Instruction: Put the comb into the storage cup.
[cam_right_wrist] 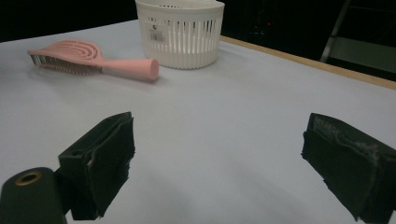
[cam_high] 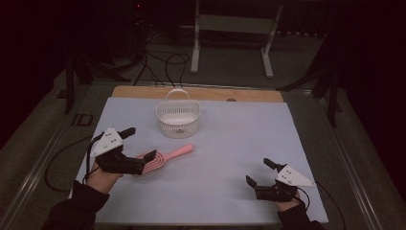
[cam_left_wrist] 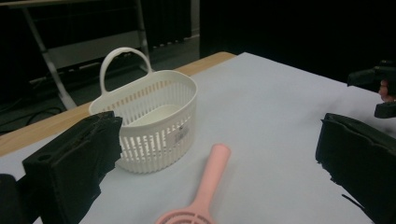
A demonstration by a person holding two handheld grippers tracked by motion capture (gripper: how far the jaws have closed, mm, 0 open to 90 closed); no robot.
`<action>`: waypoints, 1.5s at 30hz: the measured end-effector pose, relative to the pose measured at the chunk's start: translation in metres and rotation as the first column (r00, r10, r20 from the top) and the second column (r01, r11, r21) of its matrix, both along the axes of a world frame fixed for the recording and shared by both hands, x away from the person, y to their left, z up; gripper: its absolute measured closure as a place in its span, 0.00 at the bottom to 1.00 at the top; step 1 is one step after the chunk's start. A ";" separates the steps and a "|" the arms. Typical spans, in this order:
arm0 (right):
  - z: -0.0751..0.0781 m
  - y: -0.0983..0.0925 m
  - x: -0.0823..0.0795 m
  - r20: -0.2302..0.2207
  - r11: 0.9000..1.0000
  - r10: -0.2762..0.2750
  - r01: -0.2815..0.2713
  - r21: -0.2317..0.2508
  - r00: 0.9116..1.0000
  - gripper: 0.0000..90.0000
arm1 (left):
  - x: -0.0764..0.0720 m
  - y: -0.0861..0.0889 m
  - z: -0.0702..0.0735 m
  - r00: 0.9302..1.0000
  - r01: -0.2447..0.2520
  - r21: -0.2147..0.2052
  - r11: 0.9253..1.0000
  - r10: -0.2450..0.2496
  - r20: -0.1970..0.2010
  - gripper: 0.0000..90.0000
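A pink hairbrush (cam_high: 165, 158) lies flat on the pale table cover, its handle pointing toward a white slotted basket (cam_high: 177, 119) with an upright handle. My left gripper (cam_high: 140, 143) is open and straddles the brush head, one jaw on either side, not touching it as far as I can tell. In the left gripper view the brush handle (cam_left_wrist: 212, 179) runs up between the spread jaws toward the basket (cam_left_wrist: 154, 121). My right gripper (cam_high: 258, 172) rests open at the front right, holding nothing. From the right gripper view the brush (cam_right_wrist: 93, 60) and basket (cam_right_wrist: 180, 32) lie far ahead.
The pale cover (cam_high: 230, 139) spans the table, with a wooden strip (cam_high: 143, 91) bare along the far edge. Cables (cam_high: 163, 62) and a metal stand (cam_high: 232, 28) are on the floor beyond. The person's right hand and gripper (cam_left_wrist: 380, 88) show far off in the left gripper view.
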State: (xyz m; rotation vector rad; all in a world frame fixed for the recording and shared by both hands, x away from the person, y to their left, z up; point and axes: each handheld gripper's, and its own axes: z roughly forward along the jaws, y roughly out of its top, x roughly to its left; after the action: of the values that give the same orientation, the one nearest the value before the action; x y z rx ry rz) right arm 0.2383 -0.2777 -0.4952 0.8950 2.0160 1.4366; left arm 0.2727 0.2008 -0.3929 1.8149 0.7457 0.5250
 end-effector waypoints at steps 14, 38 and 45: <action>-0.001 0.000 0.001 -0.010 1.000 0.003 -0.003 0.011 1.000 0.10 | 0.025 -0.030 0.005 0.999 -0.005 0.035 0.999 0.007 -0.053 0.00; -0.001 0.000 0.000 -0.015 1.000 0.022 -0.022 0.023 1.000 0.10 | 0.055 -0.076 -0.030 0.991 0.009 0.070 0.997 0.000 -0.134 0.09; -0.001 0.000 0.000 -0.015 0.999 0.023 -0.023 0.024 1.000 0.10 | 0.063 -0.086 -0.043 0.984 0.008 0.079 0.997 0.006 -0.178 0.17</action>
State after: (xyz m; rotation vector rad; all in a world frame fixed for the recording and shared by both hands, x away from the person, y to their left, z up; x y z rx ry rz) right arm 0.2382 -0.2775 -0.4959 0.8979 2.0304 1.4739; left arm 0.3356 0.1151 -0.4363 1.9542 0.8550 0.3995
